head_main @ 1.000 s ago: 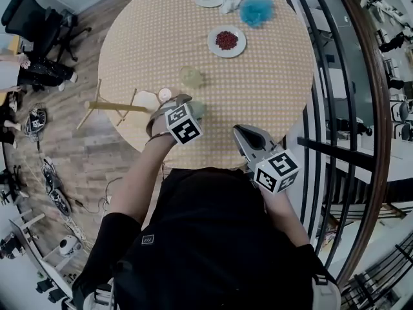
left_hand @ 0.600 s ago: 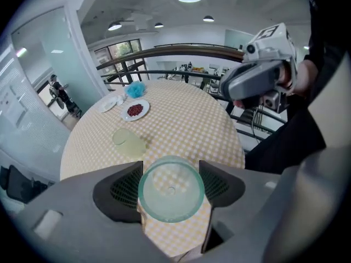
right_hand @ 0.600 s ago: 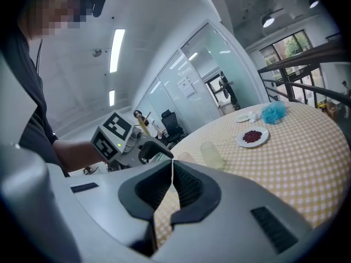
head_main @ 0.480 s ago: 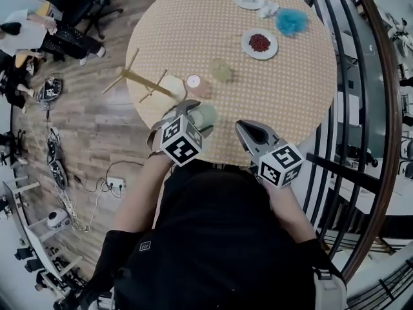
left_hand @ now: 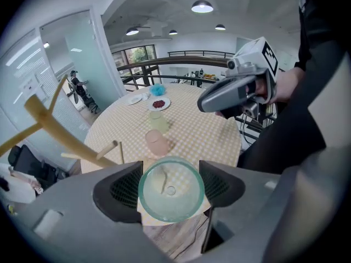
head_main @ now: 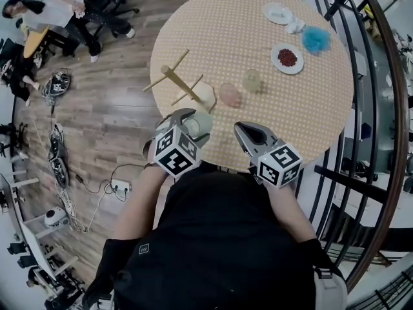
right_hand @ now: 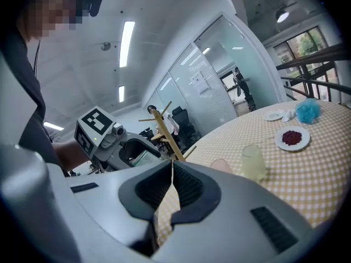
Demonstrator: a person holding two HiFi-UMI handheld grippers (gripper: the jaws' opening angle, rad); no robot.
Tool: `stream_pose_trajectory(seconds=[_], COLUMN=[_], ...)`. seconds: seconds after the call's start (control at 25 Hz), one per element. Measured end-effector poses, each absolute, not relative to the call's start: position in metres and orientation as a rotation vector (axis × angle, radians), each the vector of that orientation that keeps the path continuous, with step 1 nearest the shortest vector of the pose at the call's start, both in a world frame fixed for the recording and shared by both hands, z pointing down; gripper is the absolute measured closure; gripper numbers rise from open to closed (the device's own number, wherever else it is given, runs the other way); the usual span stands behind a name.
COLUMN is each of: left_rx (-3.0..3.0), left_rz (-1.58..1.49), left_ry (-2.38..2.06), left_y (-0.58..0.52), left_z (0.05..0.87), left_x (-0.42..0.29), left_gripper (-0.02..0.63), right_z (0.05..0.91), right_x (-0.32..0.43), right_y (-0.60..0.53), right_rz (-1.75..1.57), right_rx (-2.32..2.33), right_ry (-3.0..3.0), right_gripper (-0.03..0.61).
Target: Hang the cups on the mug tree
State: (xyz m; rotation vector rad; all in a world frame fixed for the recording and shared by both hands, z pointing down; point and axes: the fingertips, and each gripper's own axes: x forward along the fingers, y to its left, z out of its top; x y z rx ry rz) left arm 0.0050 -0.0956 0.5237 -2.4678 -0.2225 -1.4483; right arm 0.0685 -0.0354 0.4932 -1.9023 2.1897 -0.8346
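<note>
**Green cup up in the left tongs, mug tree bare**

The green cup (left_hand: 171, 189) is clamped in the left tongs (left_hand: 171, 186), a pad pressing on each side, its open mouth facing back up the tongs. From the head view the cup (head_main: 199, 124) hangs over the tabletop (head_main: 258, 131) edge at about 7 o'clock, clear of the surface.

At 11 o'clock from it stands the mug tree (head_main: 181, 86), a wooden post with bare pegs, out at the tabletop's 9 o'clock side. No cup hangs on it.

Just at 3 o'clock of the tree's base stands a pink cup (head_main: 230, 95), and at 2 o'clock of that, close by, a yellow cup (head_main: 251, 80). Both are upright on the checked cloth.

Further out at 1 o'clock is a plate (head_main: 287, 58) of red bits, then a blue puff (head_main: 315, 39), and a white plate (head_main: 278, 13) near the far edge.

The right tongs (right_hand: 171, 169) are pressed together with nothing between them. They (head_main: 240, 128) hang at 3 o'clock of the left tongs, over the near edge.
</note>
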Motion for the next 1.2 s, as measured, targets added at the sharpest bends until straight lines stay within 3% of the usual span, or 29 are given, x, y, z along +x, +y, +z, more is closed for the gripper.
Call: stream_pose_trajectory(seconds=[0.72, 1.2], left_rx=[-2.483, -2.505], left_rz=[-1.348, -1.404], left_ry=[-0.246, -0.236], left_y=[-0.181, -0.2], left_z=[0.493, 0.53], left_x=[-0.037, -0.042], left_gripper=[0.302, 0.302], right_z=[0.484, 0.493], right_x=[0.025, 0.028], right_y=[-0.101, -0.092], right_rz=[-0.858, -0.914], right_rx=[-1.988, -2.032], right_ry=[2.128, 2.092], right_gripper=[0.56, 0.561])
